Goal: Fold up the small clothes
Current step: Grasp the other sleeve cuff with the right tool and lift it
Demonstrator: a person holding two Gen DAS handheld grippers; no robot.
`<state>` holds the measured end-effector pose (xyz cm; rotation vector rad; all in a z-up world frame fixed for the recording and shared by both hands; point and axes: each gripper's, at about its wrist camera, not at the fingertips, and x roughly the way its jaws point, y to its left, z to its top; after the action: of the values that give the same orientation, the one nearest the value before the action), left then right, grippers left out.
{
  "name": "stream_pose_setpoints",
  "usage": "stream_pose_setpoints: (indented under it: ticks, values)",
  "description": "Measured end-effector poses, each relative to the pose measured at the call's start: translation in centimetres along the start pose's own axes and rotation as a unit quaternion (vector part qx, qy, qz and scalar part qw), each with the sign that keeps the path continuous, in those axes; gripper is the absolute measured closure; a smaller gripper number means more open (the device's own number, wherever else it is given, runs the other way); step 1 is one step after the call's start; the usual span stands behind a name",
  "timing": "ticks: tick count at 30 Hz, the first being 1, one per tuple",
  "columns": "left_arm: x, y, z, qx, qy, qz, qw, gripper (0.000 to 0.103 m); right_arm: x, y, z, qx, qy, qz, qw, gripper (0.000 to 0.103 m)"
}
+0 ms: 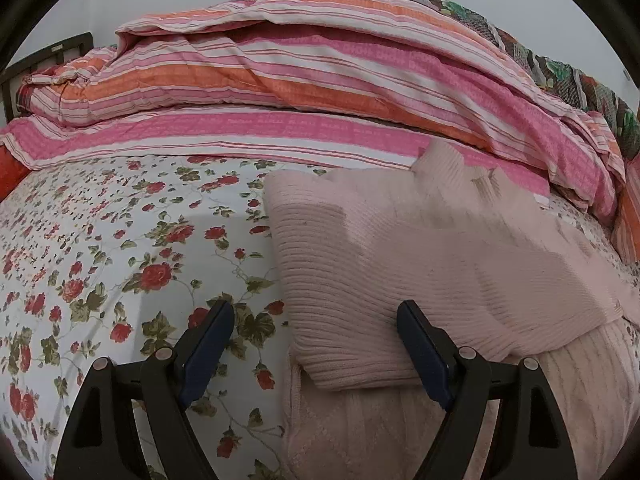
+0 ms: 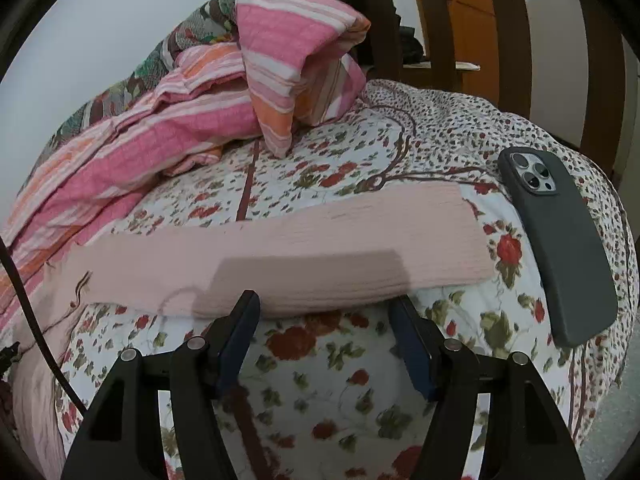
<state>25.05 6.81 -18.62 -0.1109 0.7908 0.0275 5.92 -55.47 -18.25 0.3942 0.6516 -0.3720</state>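
Pink sweater (image 1: 400, 264) lies folded (fingers (image 1: 208, 352) apart).

A bed covered by a floral sheet (image 1: 100, 248) carries everything — a pale pink knitted garment (image 1: 384, 264) is laid flat, a striped quilt (image 1: 280, 92) is heaped behind, and a phone (image 2: 560, 248), seemingly face-down, is set beside.

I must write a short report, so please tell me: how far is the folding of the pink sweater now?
Done: in the left view, part of the sweater is already folded over onto itself. In hand: nothing; the left gripper and right gripper are both open and empty. Left: the sleeve lies stretched out flat on the bed, not yet folded in.
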Motion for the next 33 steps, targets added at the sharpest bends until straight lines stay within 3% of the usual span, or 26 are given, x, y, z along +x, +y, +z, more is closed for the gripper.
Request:
stream_pose_setpoints:
  ticks: [3,9,10,11,12,13,17,23,30,33]
  values:
    - [0.1,0.0,0.0,-0.002,0.001,-0.002,1.0000,0.021,0.0,-1.0,0.2,0.021,-0.004,0.018,1.000,0.037]
    - [0.1,0.1,0.0,-0.002,0.002,-0.003,1.0000,0.021,0.9,-2.7,2.2,0.034,-0.026,-0.013,0.999,0.037]
    - [0.1,0.1,0.0,-0.002,0.002,-0.003,1.0000,0.021,0.9,-2.8,2.7,0.035,-0.027,-0.020,0.999,0.047]
    - [0.1,0.2,0.0,-0.002,0.002,-0.004,1.0000,0.021,1.0,-2.7,3.2,0.027,-0.028,-0.033,0.999,0.074]
    - [0.1,0.1,0.0,-0.002,0.002,-0.004,1.0000,0.021,1.1,-2.6,3.5,0.018,-0.025,-0.041,0.999,0.093]
    - [0.1,0.1,0.0,-0.003,0.002,-0.005,1.0000,0.021,1.1,-2.2,3.9,-0.001,-0.020,-0.043,0.999,0.097]
    - [0.1,0.4,0.0,-0.008,0.002,-0.011,0.9999,0.021,-1.0,-0.1,4.5,-0.043,-0.061,-0.056,0.996,0.098]
    - [-0.1,0.6,-0.1,-0.018,-0.001,-0.021,0.9996,0.021,-3.2,3.0,6.1,-0.046,-0.084,-0.044,0.994,0.098]
    - [-1.1,2.9,-0.5,-0.077,-0.025,-0.097,0.9920,0.020,-5.2,9.1,8.0,-0.078,-0.086,-0.029,0.993,0.098]
    - [-1.1,3.7,-0.6,-0.100,-0.025,-0.111,0.9885,0.020,-5.8,12.5,8.8,-0.088,-0.084,-0.010,0.993,0.098]
